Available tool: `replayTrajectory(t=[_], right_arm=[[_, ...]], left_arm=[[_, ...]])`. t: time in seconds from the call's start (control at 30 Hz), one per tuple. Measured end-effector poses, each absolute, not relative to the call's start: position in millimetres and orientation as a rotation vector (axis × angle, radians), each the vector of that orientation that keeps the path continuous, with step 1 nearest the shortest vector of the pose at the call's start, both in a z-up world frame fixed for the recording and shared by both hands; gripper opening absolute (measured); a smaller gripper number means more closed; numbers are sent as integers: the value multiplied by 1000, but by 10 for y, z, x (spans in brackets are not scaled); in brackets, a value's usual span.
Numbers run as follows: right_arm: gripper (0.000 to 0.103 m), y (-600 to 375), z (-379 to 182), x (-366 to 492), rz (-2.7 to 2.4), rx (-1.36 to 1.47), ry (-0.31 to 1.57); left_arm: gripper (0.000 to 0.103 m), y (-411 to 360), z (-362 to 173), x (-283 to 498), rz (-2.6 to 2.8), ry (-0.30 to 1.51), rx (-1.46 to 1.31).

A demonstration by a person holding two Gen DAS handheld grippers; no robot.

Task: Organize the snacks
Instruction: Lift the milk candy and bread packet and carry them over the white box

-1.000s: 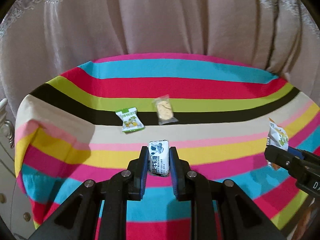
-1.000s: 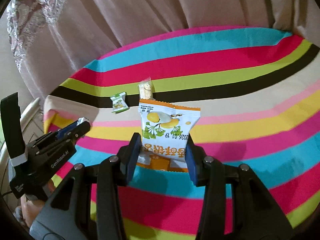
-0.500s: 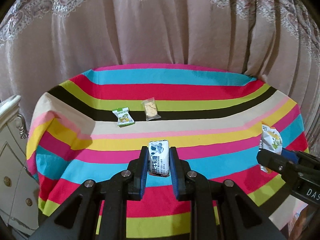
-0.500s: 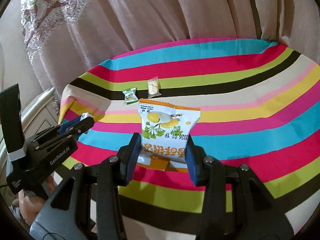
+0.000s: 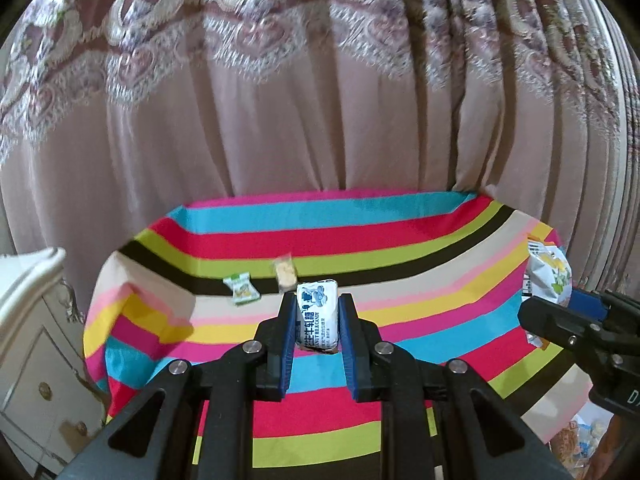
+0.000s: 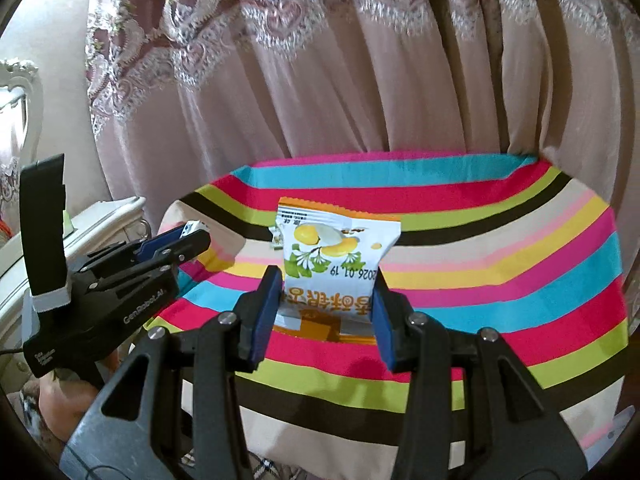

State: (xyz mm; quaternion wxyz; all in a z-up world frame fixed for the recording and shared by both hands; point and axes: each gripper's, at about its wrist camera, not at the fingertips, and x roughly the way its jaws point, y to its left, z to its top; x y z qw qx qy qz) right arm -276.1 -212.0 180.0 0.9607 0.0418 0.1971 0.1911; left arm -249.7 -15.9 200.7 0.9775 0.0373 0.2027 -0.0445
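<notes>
My left gripper (image 5: pixel 318 320) is shut on a small white and blue milk candy packet (image 5: pixel 317 314), held upright in the air in front of the striped table (image 5: pixel 400 248). My right gripper (image 6: pixel 326 300) is shut on a white and orange snack bag with a yellow fruit picture (image 6: pixel 334 256); that bag (image 5: pixel 548 276) also shows at the right edge of the left wrist view. On the table lie a small green and white packet (image 5: pixel 241 290) and a clear packet of pale biscuit (image 5: pixel 285 274). The left gripper (image 6: pixel 176 240) appears at the left of the right wrist view.
A pink pleated curtain with lace (image 5: pixel 320 100) hangs behind the table. A white cabinet with round knobs (image 5: pixel 28 340) stands to the table's left. Several snack packets lie low at the right (image 5: pixel 576 440), beside the table's front edge.
Both grippers have pulled back from the table and risen, each keeping its packet. The table now looks smaller and farther, and more curtain shows above it.
</notes>
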Motion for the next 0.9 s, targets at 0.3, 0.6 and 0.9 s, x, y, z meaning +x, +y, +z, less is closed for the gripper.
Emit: replayTrajectory(t=[0.3,0.6,0.9], right_arm=[[47,-2344,1950,-3069,355,90,347],[47,-2677,2117,-3396,323,102,269],[47,-3057,2144,-3753,266,71,232]], left_arm=[[21,-433,2197,-2716,-134,350,117],[21,-737,2400,-2982,-174,277,172],[21,-1278,2519,-3290,-278,226,246]])
